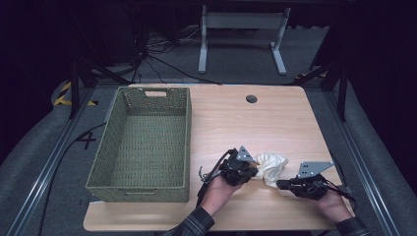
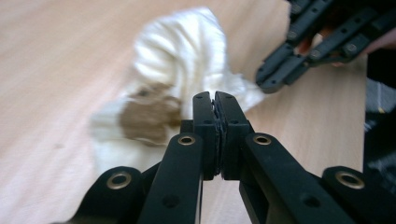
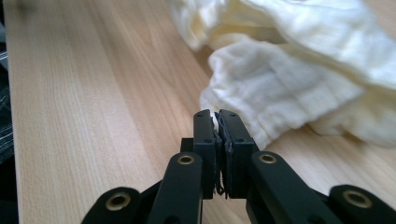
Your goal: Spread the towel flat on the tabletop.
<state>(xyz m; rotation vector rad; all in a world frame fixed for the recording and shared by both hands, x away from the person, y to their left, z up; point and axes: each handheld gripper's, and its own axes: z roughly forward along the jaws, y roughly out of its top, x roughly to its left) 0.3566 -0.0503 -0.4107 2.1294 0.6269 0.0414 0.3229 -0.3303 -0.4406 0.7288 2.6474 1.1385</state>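
A crumpled cream cloth lies on the wooden table near its front edge, between my two grippers. My left gripper sits at the cloth's left end, its jaws shut on an edge of the cloth, which has a brown patch. My right gripper is at the cloth's lower right. Its jaws are shut, with a sliver of the white cloth pinched between the pads. The right gripper's tips touch the cloth's far end in the left gripper view.
A large green woven basket stands with nothing in it on the table's left half, close to my left hand. A round cable hole is at the table's back. Bare wood stretches behind the cloth. Cables and a desk frame are on the floor beyond.
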